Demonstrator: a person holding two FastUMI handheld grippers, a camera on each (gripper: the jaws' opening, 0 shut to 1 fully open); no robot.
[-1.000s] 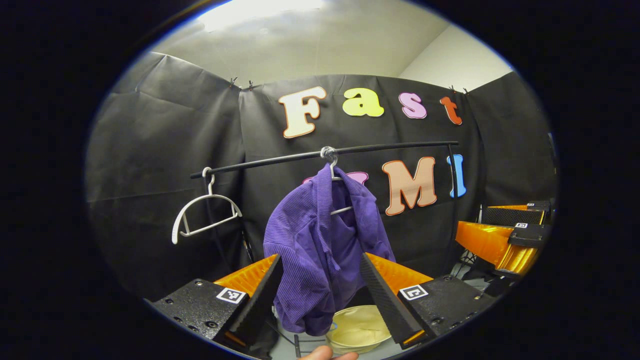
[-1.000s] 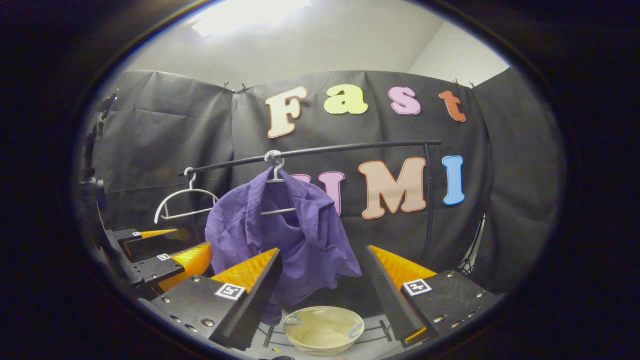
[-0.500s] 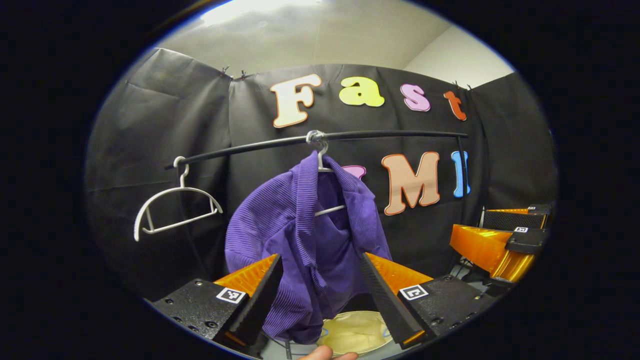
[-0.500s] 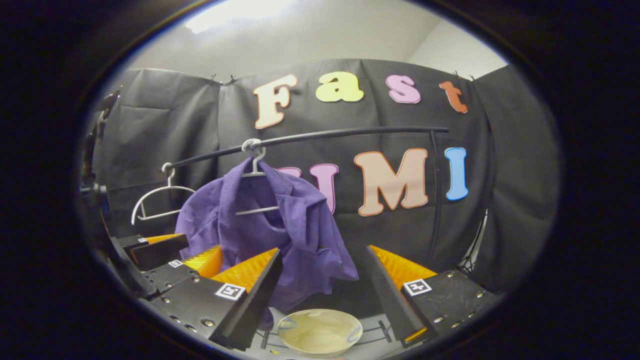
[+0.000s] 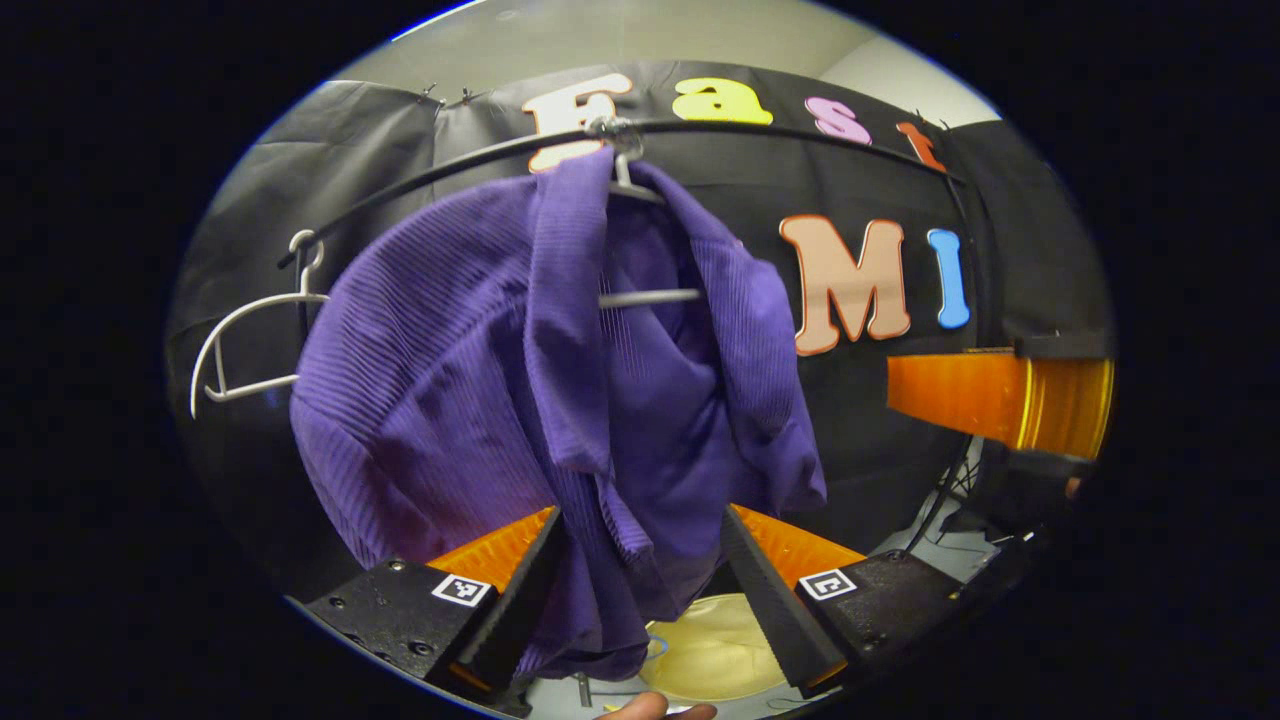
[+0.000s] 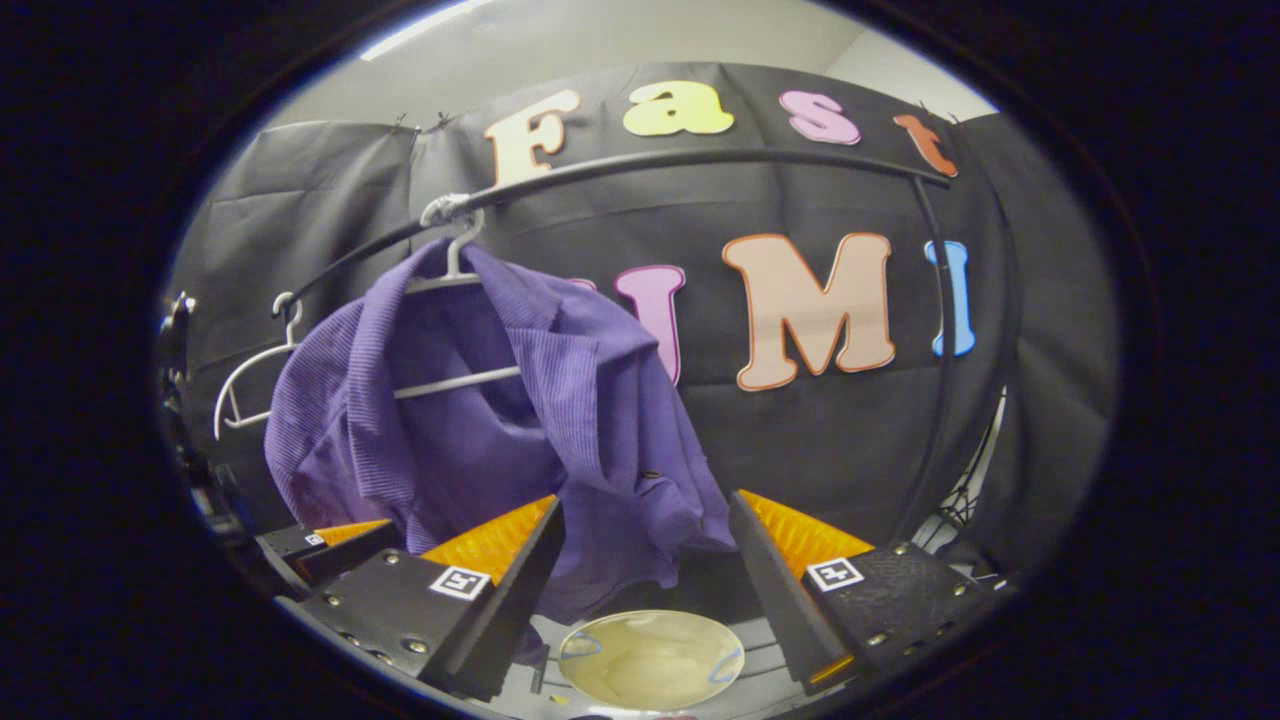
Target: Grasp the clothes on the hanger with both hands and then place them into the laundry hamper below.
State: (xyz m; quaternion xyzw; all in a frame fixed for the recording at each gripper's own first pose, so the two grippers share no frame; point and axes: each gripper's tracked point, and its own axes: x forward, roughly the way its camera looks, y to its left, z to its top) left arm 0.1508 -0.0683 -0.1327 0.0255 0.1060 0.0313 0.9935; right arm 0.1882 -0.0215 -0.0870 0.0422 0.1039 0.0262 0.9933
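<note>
Both grippers have closed in on the shirt (image 5: 560, 370) over the last 1 s; it now looms much larger in the left gripper view, and the rail (image 5: 800, 135) has climbed toward the top of both views. Left gripper (image 5: 640, 570): fingers apart, shirt's lower folds hanging in the gap between them, cloth looks to brush the left finger, no clamp. Right gripper (image 6: 645, 565): fingers apart too, shirt hem (image 6: 620, 560) hanging between and behind them, not pinched. Shirt is purple, ribbed, draped unevenly on a pale hanger (image 6: 455, 380) hooked on the black rail (image 6: 700, 160), bunched more to its left side. 2nd hanger (image 5: 235, 340), bare, hangs further left on the same rail. Hamper (image 6: 650, 660), cream with a round rim, sits on the floor below the shirt, seen between the fingers in both views (image 5: 715, 655). Right gripper's side shows at the right edge of the left gripper view (image 5: 1000, 400); left gripper shows low left in the right gripper view (image 6: 330, 540). A fingertip (image 5: 650, 708) sits at the bottom edge of the left gripper view.
</note>
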